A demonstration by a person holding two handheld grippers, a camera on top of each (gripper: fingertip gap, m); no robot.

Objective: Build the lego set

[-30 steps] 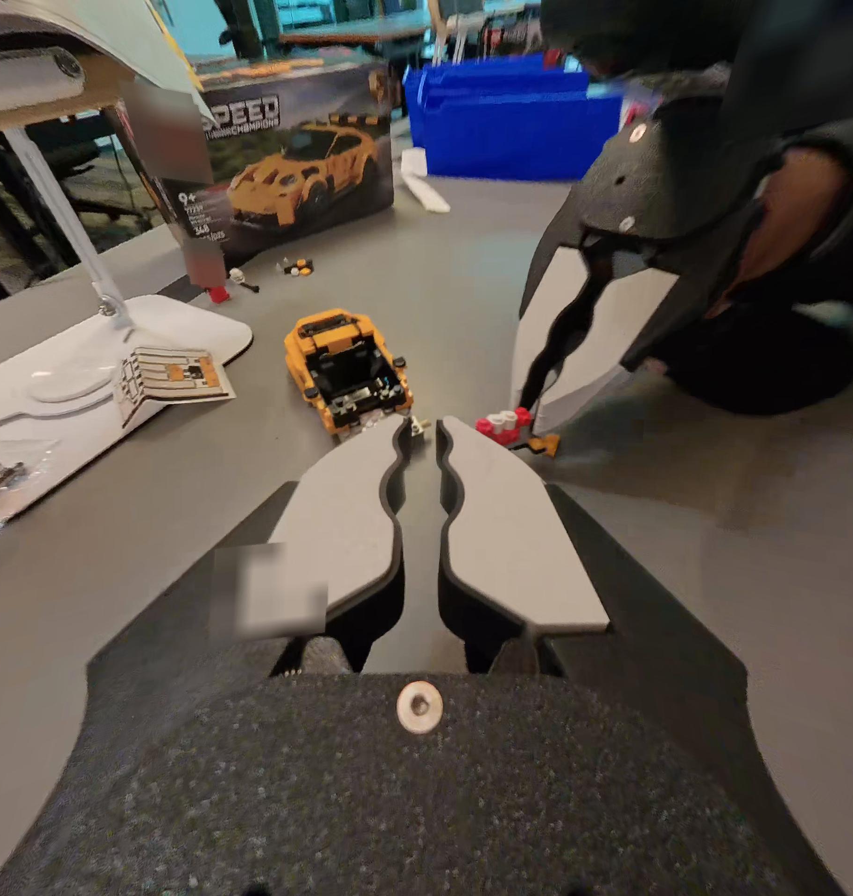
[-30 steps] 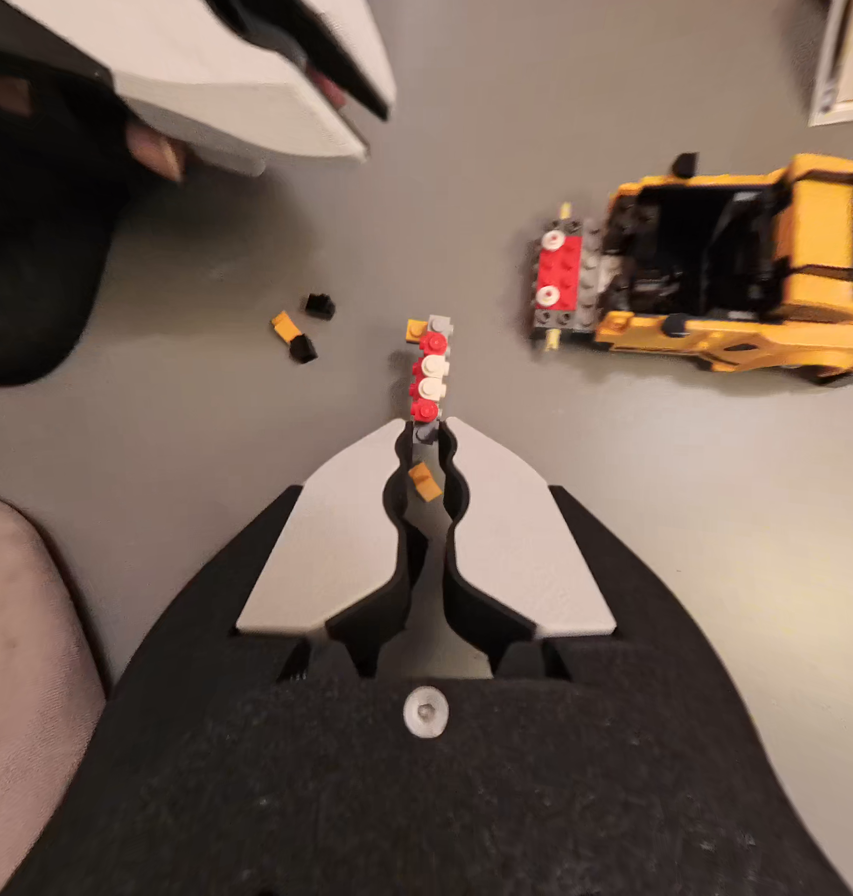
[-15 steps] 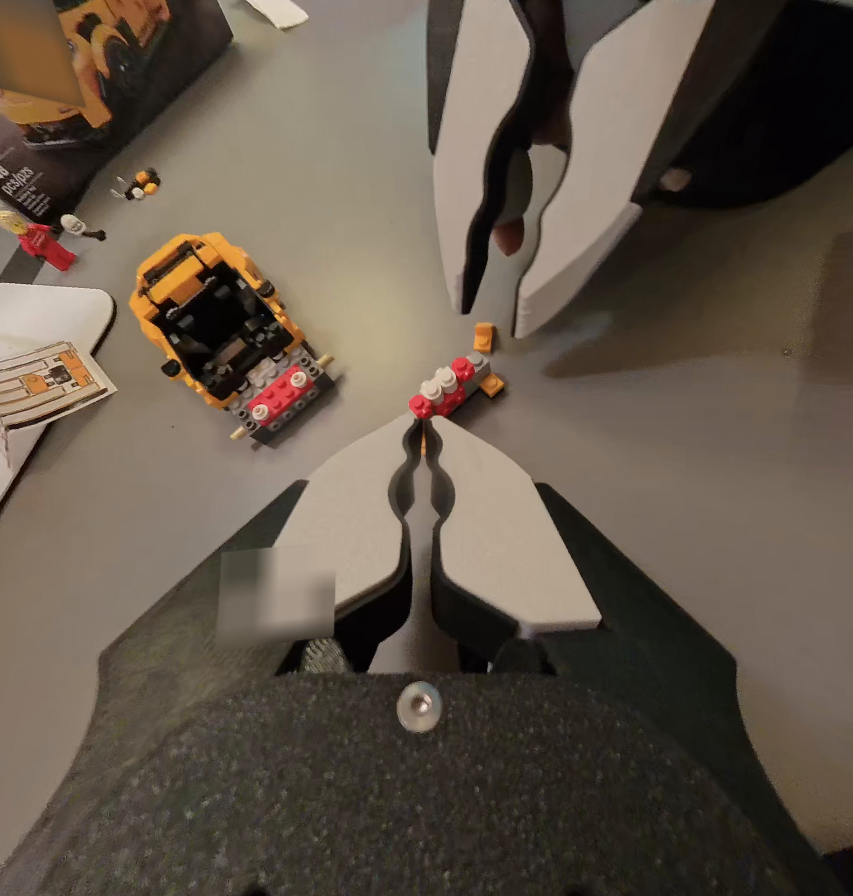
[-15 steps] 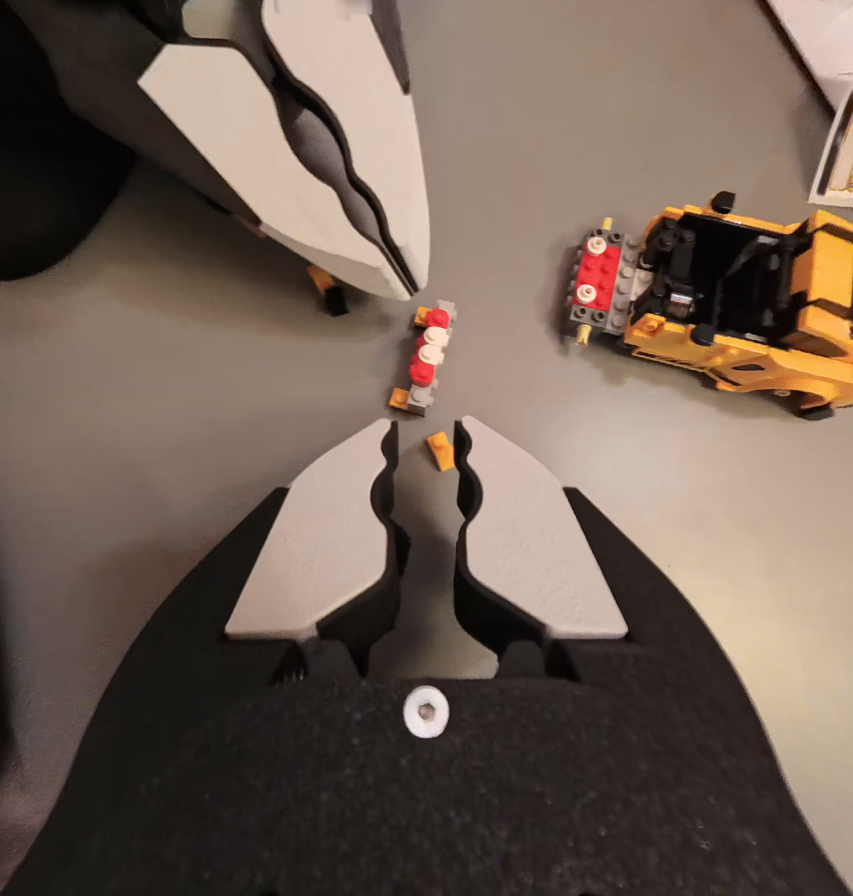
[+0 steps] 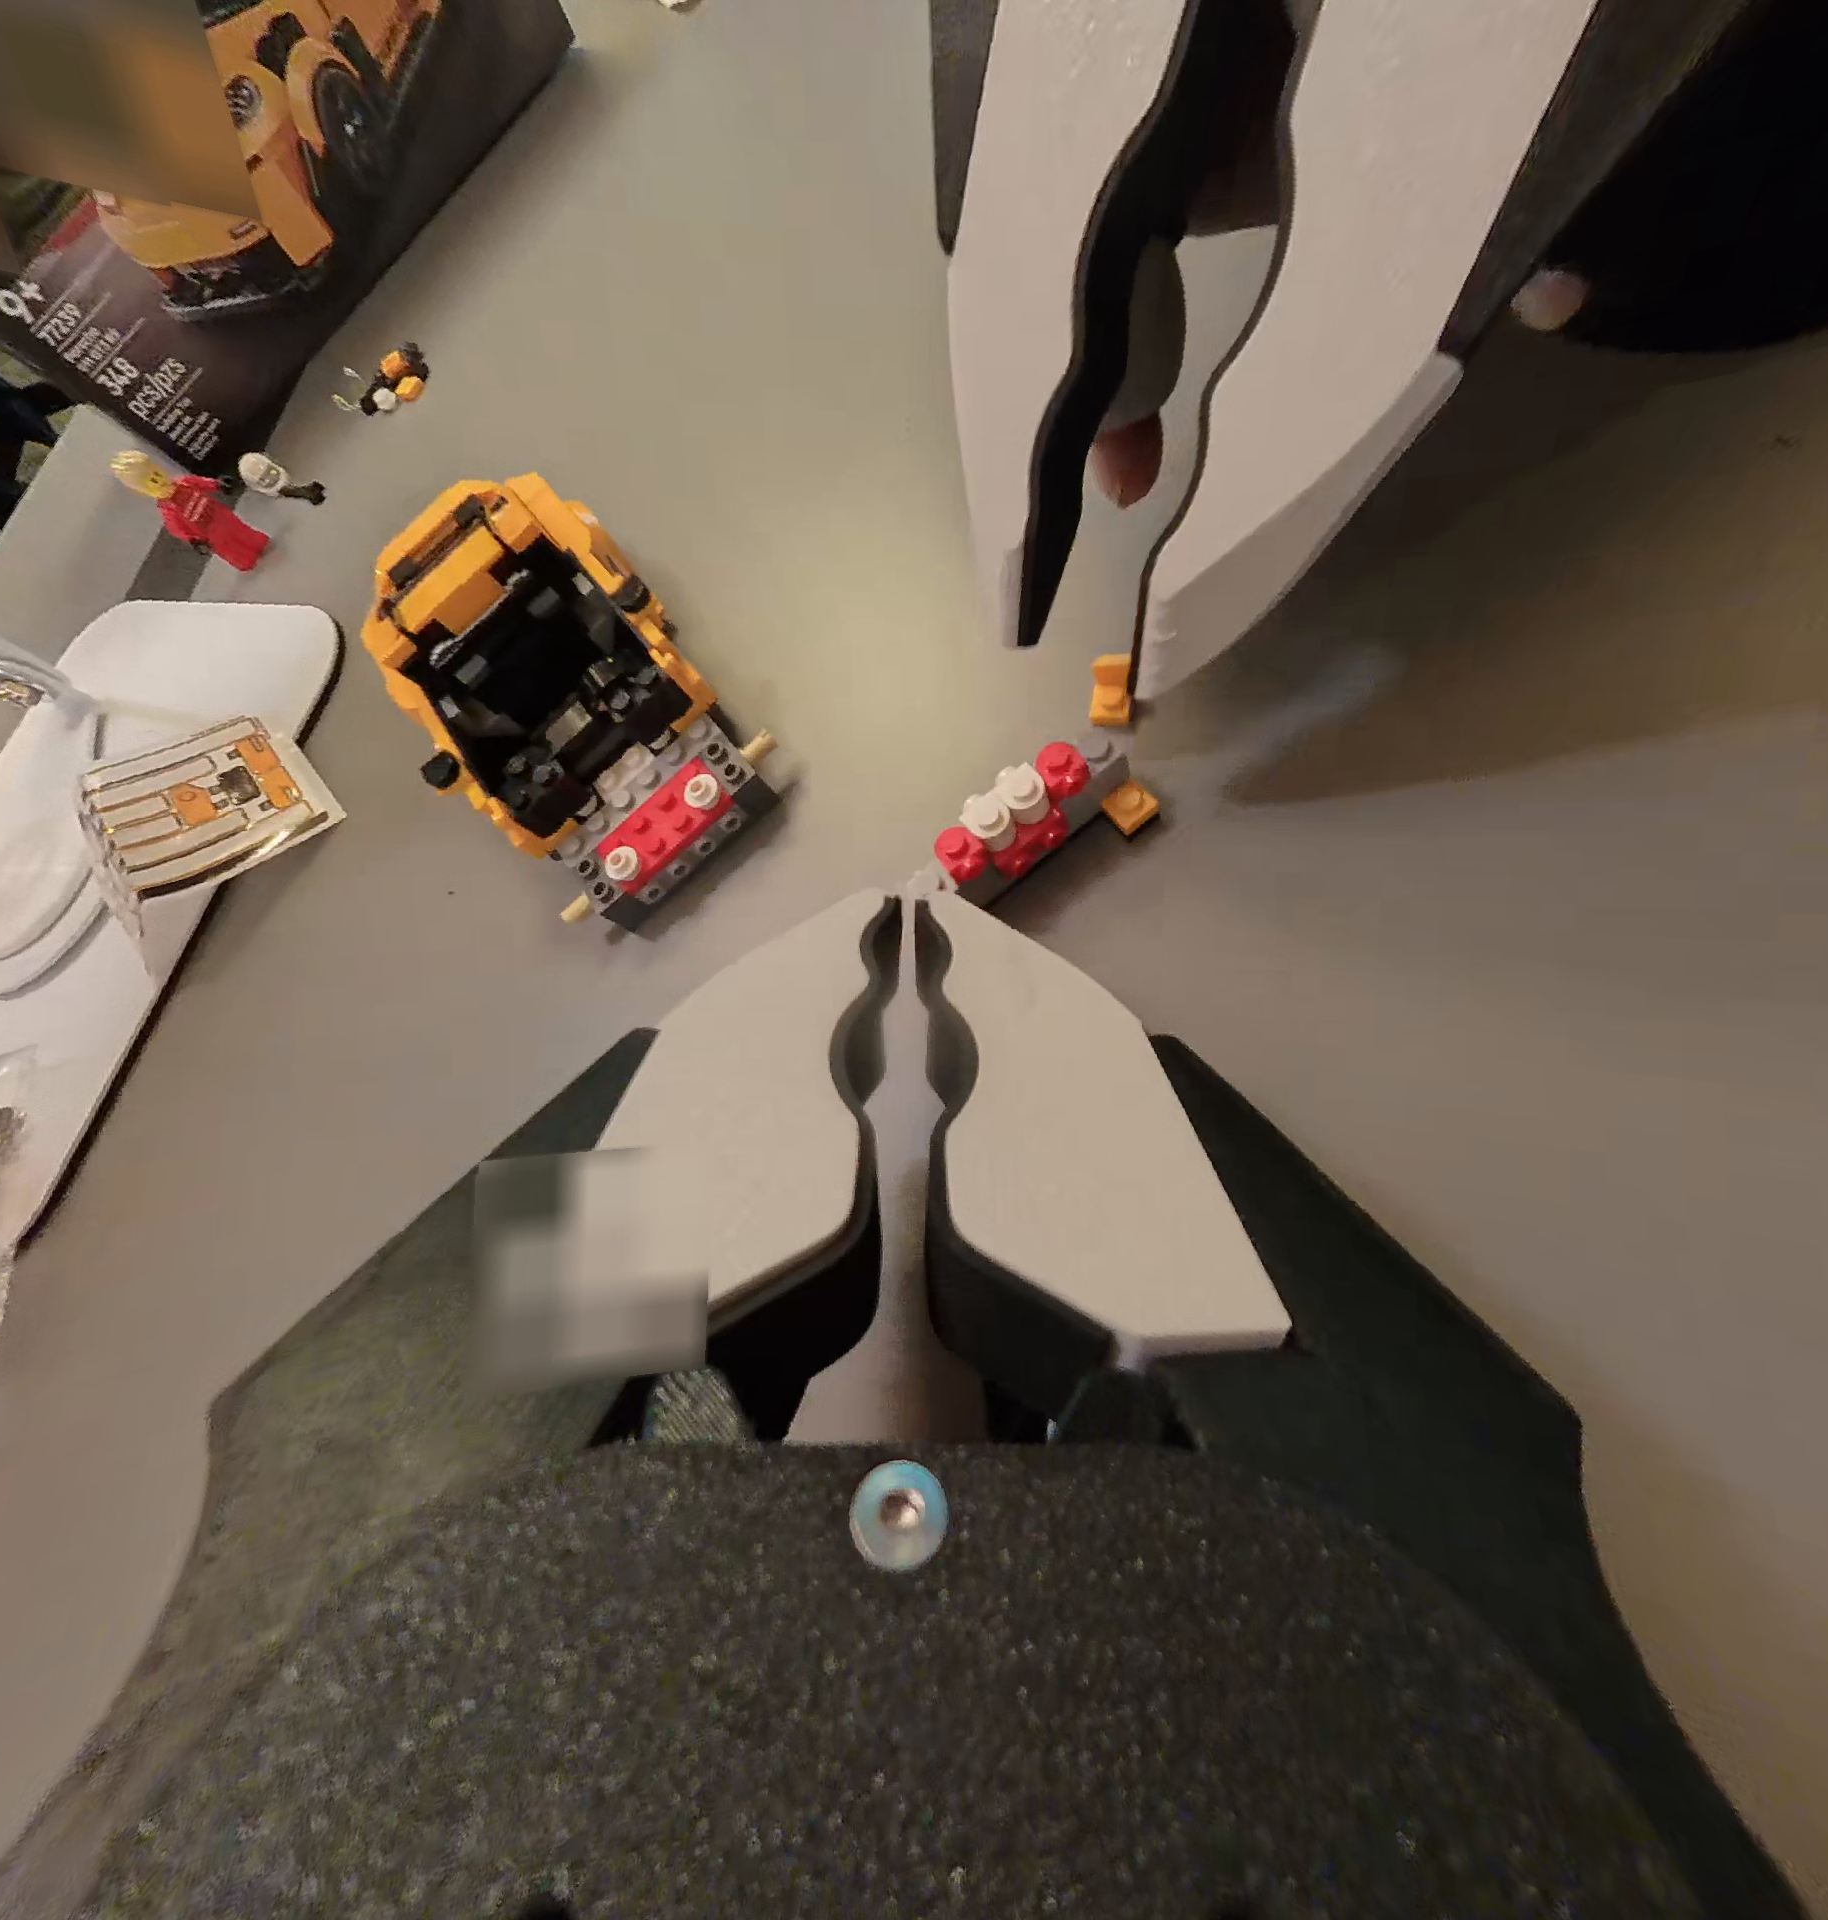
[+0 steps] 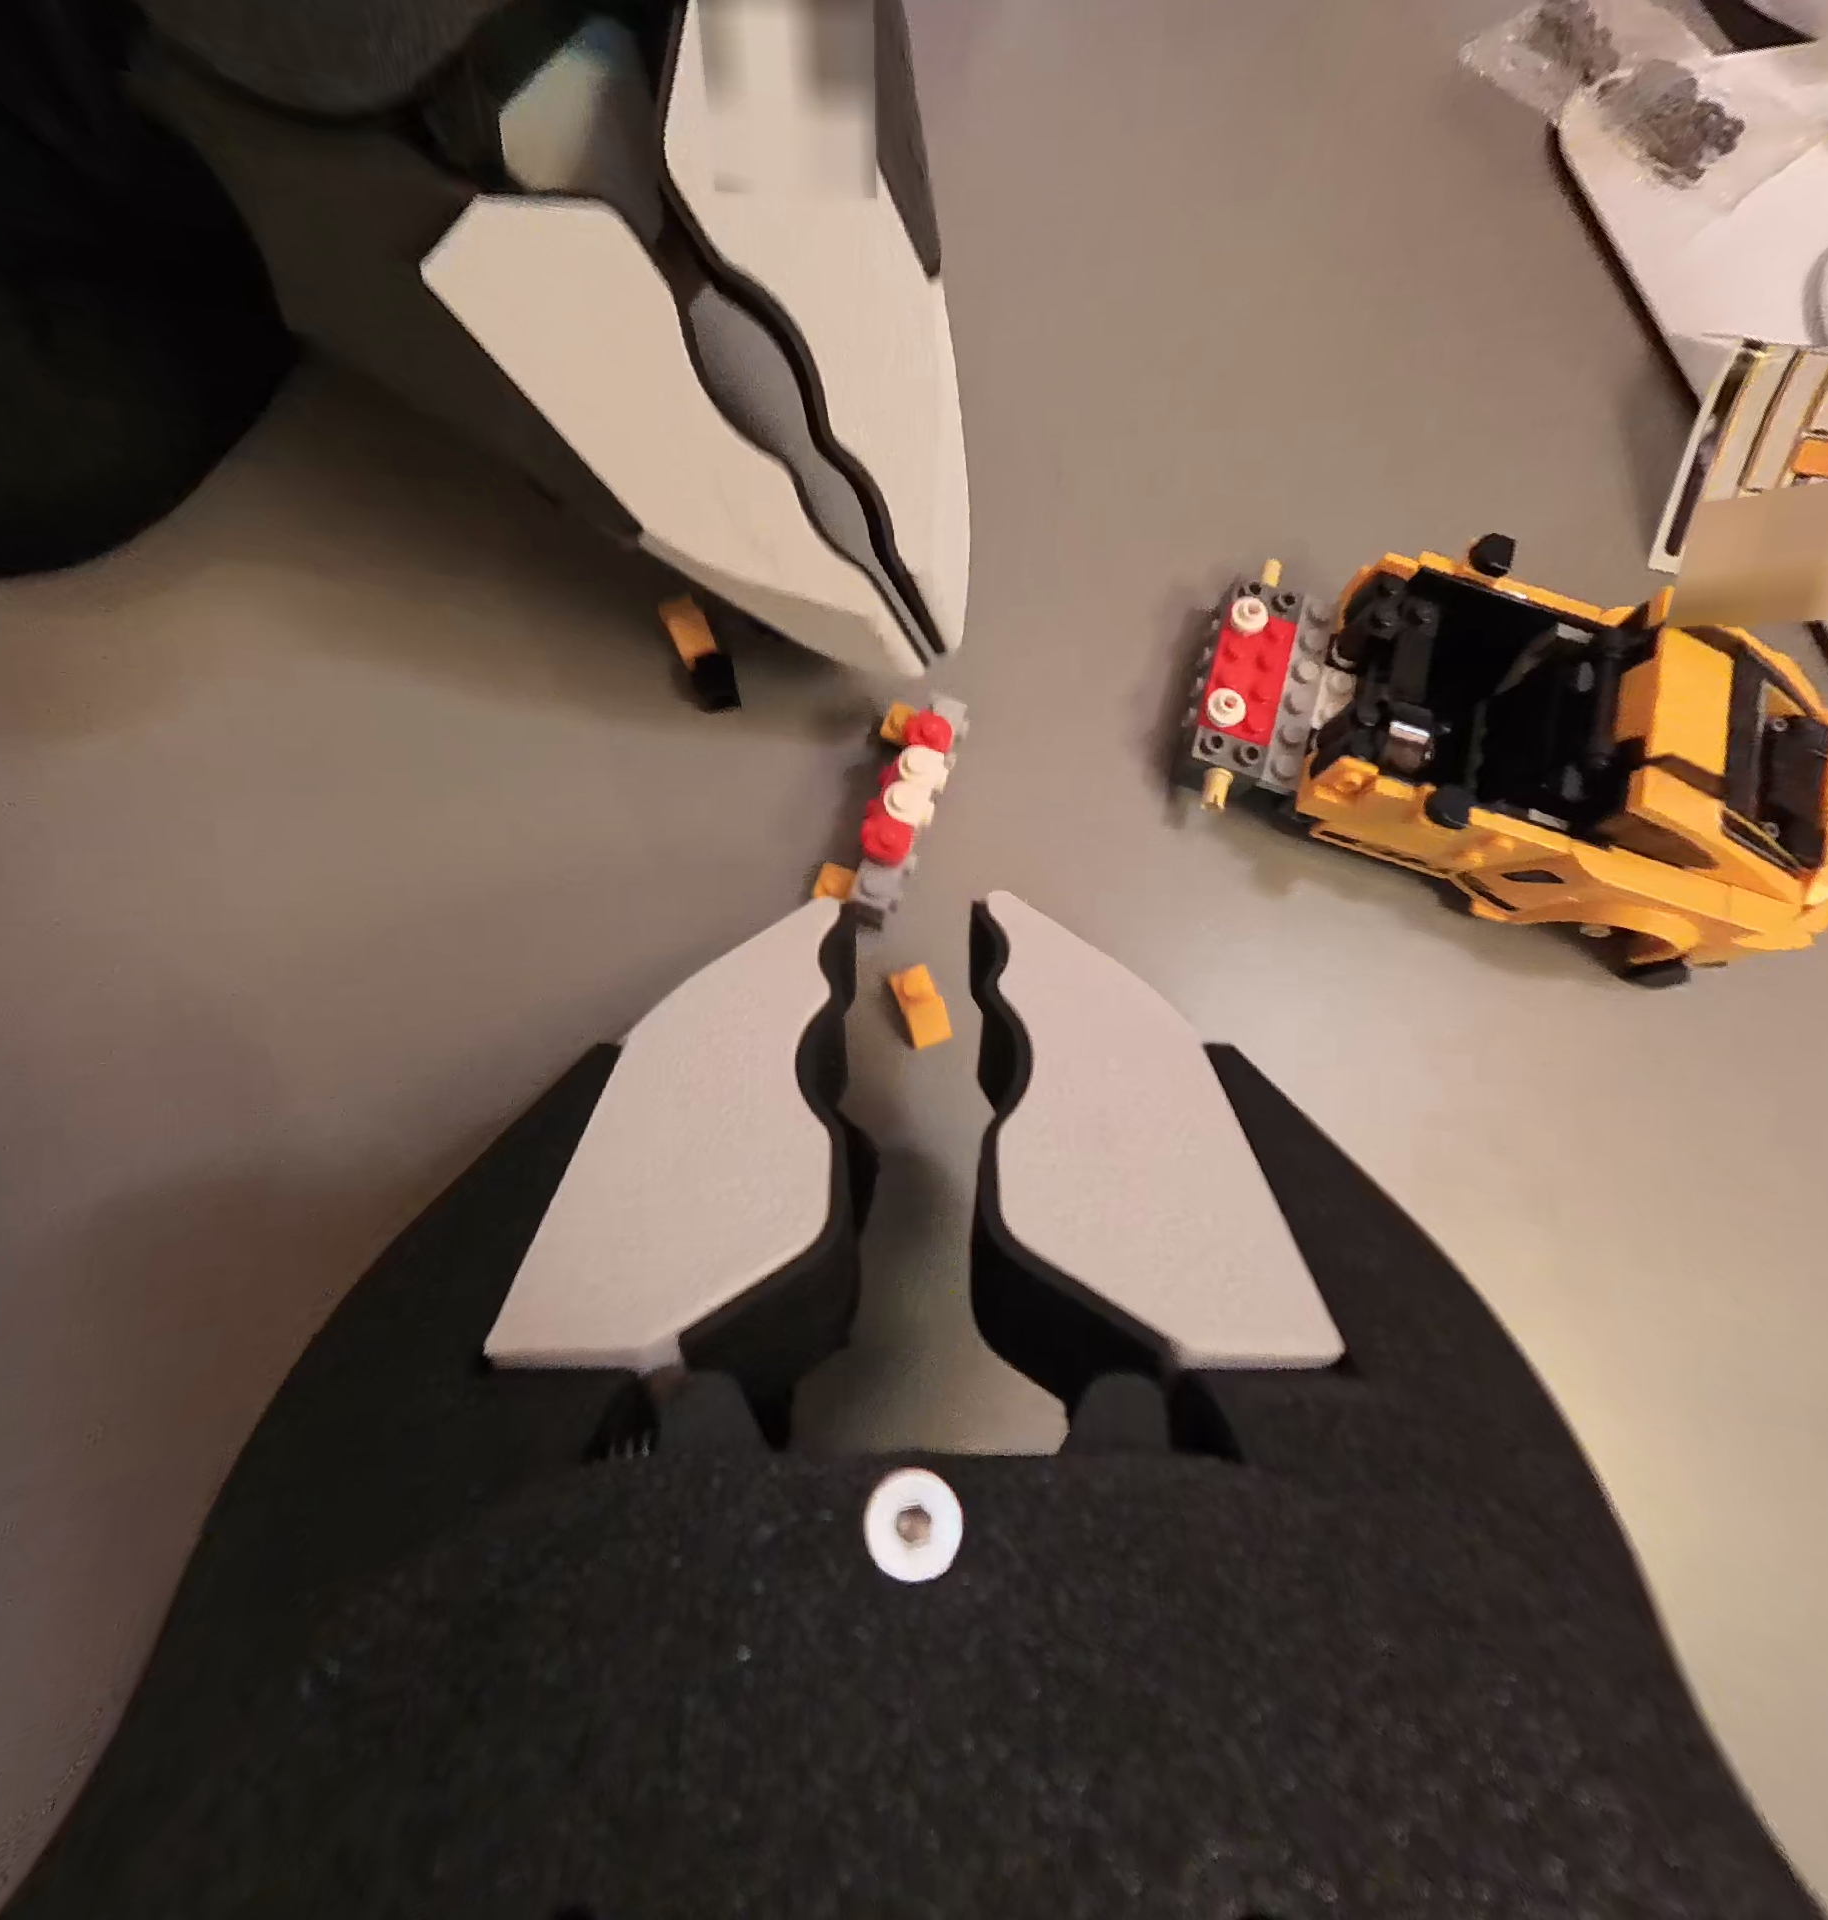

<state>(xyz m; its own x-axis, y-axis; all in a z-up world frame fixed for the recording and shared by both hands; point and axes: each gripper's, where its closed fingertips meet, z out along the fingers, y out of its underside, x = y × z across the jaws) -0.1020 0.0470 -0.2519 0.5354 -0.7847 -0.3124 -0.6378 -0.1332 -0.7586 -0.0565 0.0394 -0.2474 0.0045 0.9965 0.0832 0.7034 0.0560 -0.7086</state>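
Your left gripper (image 5: 908,906), fingers together, meets the red-and-white brick strip (image 5: 1035,821) on the grey table (image 5: 1409,987); your right gripper (image 6: 905,914), parted, straddles an orange piece (image 6: 920,1003) beside the orange car (image 6: 1575,769). A clear bag (image 6: 1658,114) holds dark parts.

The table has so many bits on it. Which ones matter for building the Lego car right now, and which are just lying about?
In use:
- orange Lego car
- red and grey brick strip
- loose orange piece
- left gripper, shut
- right gripper, open

Lying about:
- set box
- red minifigure
- sticker sheet
- parts bag
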